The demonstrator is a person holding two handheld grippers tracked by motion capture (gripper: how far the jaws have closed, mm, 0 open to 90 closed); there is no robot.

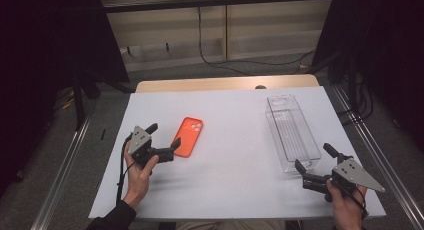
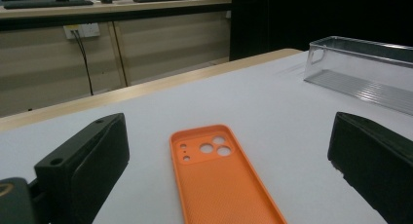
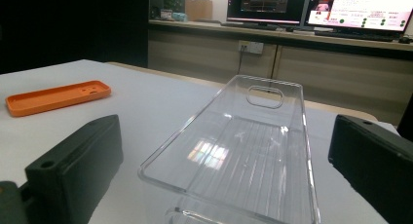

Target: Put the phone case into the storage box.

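Note:
An orange phone case point(image 1: 188, 136) lies flat on the white table point(image 1: 235, 165), left of centre, camera cut-outs at its far end. My left gripper point(image 1: 164, 134) is open at the case's near left corner, and in the left gripper view the case point(image 2: 221, 180) lies between the wide-apart jaws of that gripper point(image 2: 229, 136). To the right stands an empty clear plastic tray point(image 1: 292, 135), long side running away from me. At its near end, my right gripper point(image 1: 313, 156) is open, nothing in it. The right gripper view shows the tray point(image 3: 253, 146) ahead of this gripper point(image 3: 226, 153) and the case point(image 3: 58, 97) far left.
The white sheet covers a wooden tabletop whose far edge point(image 1: 225, 83) shows beyond it. Metal rails point(image 1: 65, 165) run along both sides of the table. Cables point(image 1: 220, 60) lie on the floor behind, and monitors point(image 3: 311, 5) stand on a bench.

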